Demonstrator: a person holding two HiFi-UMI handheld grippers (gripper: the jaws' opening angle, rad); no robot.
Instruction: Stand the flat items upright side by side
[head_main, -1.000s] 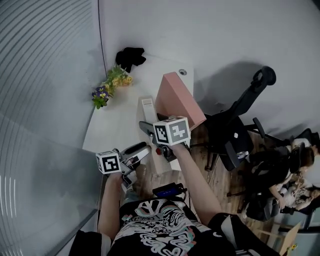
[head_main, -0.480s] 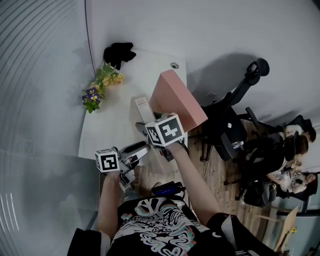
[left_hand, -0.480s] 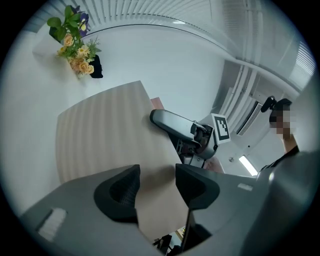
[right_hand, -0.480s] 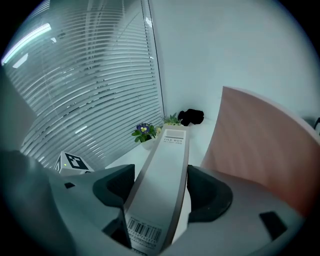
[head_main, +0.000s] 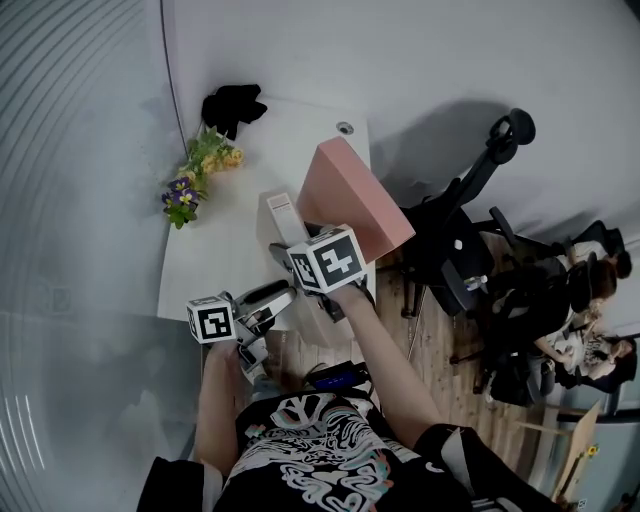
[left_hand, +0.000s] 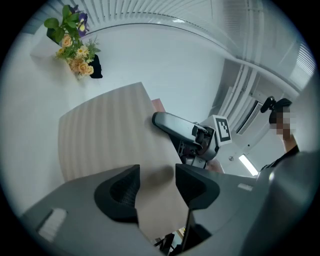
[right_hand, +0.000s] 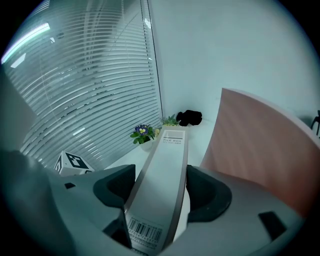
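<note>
On the white rectangular table (head_main: 225, 250), toward its right side, stands the long, narrow grey-white cardboard file box (right_hand: 165, 170). Condition noted: the narrow spine faces upward, with a small printed label panel at the far end and a barcode sticker at the near end. The broad side face is plain and pale, striped with light.

Orientation: the box rests on its long narrow edge with its broad faces upright. Its long axis runs level along the table, away from the person. The label end points toward the black bundle (head_main: 232, 103) at the back. Just to the box's right stands the large pink flat board (head_main: 350, 195), upright on edge, with a strip of table showing between the two.

Right gripper (right_hand: 160, 185): it comes at the box from above, slanting down. Its jaws have just been closing and clamp the two sides of the spine near the barcode end.

Left gripper (left_hand: 156, 182): it is held roughly level at the box's left side. Its jaws have just been closing and stand apart. The pale side face fills the gap between them, and no pad is seen pressing on it.

Small pot of yellow and purple flowers (head_main: 195, 175): it sits at the table's left rear, well apart from the box.
</note>
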